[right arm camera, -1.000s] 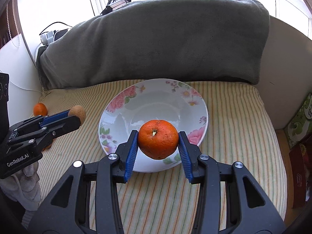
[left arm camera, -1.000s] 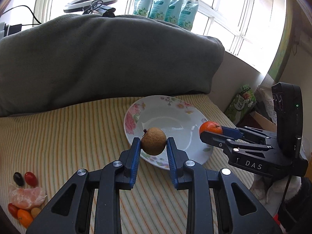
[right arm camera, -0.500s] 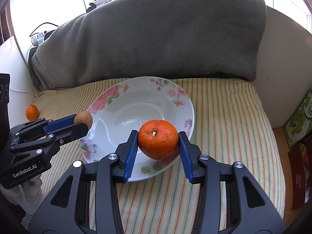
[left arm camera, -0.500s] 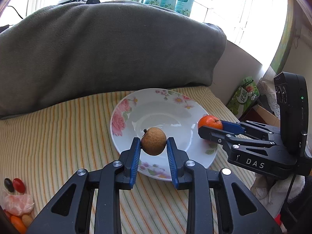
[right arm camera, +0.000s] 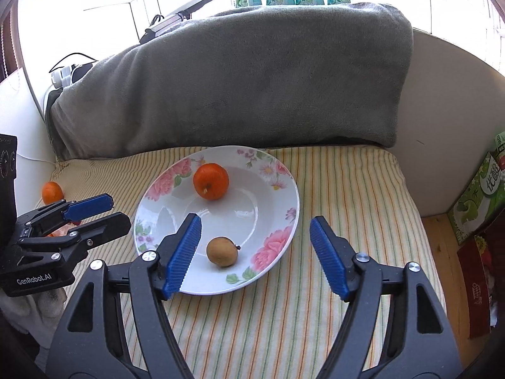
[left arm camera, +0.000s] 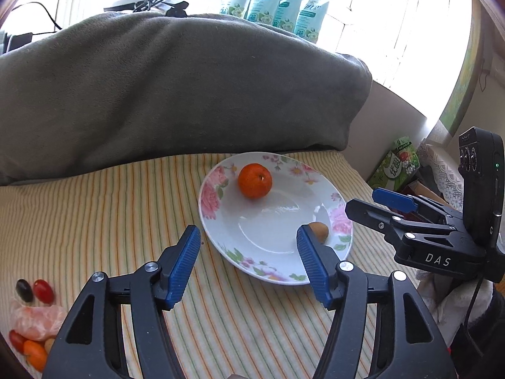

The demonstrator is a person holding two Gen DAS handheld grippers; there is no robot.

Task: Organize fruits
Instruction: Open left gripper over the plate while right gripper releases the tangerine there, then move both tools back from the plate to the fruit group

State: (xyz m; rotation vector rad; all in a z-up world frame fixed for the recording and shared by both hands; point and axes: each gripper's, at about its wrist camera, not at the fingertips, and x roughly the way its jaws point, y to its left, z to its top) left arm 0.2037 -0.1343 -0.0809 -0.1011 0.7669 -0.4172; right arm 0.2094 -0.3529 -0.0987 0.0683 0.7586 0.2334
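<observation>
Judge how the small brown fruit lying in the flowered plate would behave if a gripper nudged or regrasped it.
The small brown fruit looks round, so a nudge would probably roll it, likely inward down the flowered plate's sloped wall. It seems light for its size. Its skin looks matte, so the ribbed pads should hold it without slipping.

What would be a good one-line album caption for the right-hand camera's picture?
Open right gripper above a floral plate holding an orange and a small brown fruit.
</observation>
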